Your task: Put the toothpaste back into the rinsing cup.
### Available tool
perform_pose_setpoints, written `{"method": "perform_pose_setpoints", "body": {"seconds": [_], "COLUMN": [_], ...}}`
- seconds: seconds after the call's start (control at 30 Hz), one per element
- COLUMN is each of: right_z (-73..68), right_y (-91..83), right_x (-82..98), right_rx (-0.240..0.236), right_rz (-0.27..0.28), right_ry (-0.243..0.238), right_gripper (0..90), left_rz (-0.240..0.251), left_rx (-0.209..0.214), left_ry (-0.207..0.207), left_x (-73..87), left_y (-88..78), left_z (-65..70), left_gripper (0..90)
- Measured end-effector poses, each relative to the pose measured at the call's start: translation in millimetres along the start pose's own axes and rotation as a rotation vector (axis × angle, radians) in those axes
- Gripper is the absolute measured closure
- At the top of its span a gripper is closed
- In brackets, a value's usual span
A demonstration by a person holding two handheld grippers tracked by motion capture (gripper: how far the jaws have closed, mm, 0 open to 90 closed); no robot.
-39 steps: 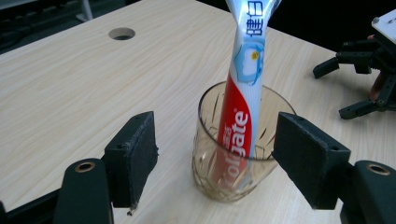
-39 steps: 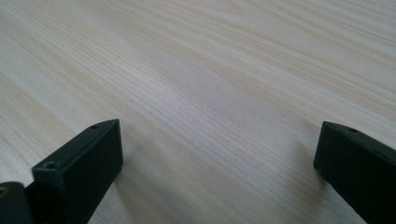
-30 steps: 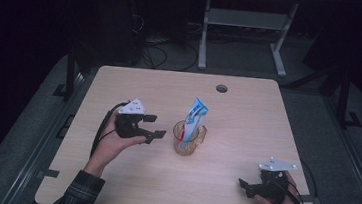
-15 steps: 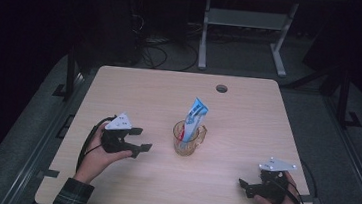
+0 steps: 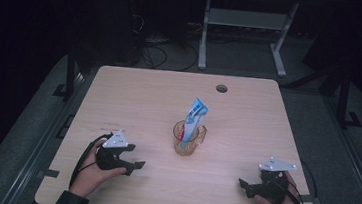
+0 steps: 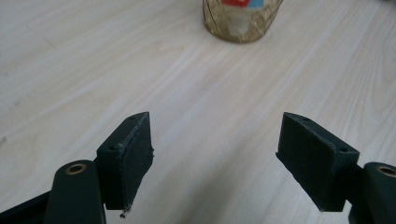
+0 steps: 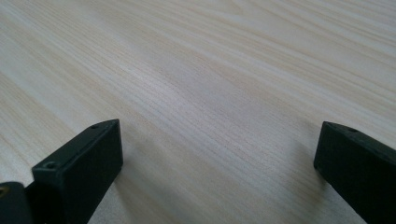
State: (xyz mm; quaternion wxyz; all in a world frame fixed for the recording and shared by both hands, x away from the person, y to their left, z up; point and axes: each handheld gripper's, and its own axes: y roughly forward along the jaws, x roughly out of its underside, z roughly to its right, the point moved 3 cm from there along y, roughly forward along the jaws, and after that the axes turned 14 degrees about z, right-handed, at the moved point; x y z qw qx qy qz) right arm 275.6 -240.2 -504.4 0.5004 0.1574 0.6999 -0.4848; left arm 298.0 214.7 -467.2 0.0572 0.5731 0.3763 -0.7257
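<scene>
A clear amber glass cup (image 5: pixel 186 143) stands at the middle of the wooden table (image 5: pixel 134 97), with a blue and white tube (image 5: pixel 196 114) leaning out of it. My left gripper (image 5: pixel 135 159) sits low at the near left, a hand's width from the cup and pointing towards it. Its jaws have just been opening and stand open with nothing between them. The left gripper view has the cup's base (image 6: pixel 240 25) ahead of that gripper (image 6: pixel 215 154). My right gripper (image 5: pixel 243 185) rests at the near right, open over bare wood (image 7: pixel 219 154).
A round cable hole (image 5: pixel 221 88) lies near the table's far edge. Beyond the table stands a metal frame (image 5: pixel 247 23) on a dark floor with cables. Bare tabletop lies all around the cup.
My left gripper has drawn back from beside the cup towards the near left of the table and sunk lower. The right gripper has stayed put.
</scene>
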Motion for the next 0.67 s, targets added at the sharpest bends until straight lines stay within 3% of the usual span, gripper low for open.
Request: {"method": "perform_pose_setpoints", "body": {"seconds": [0.13, 0.43, 0.67], "right_z": [0.0, -0.3, -0.4], "right_y": [0.0, -0.2, -0.2], "right_x": [0.0, 0.1, 0.1], "right_rx": [0.000, 0.000, 0.000], "right_rz": [0.000, 0.000, 0.000], "right_ry": [0.000, 0.000, 0.000], "right_gripper": [0.6, 0.6, 0.5], "left_rz": [-0.029, -0.078, -0.061], "left_rx": [-0.045, -0.079, -0.090], "left_ry": [0.002, 0.019, 0.024], "left_x": [14.6, 32.7, 36.7], "left_y": [-7.7, -14.1, -15.3], "left_z": [2.5, 0.9, -0.4], "left_gripper": [25.2, 24.4, 16.4]}}
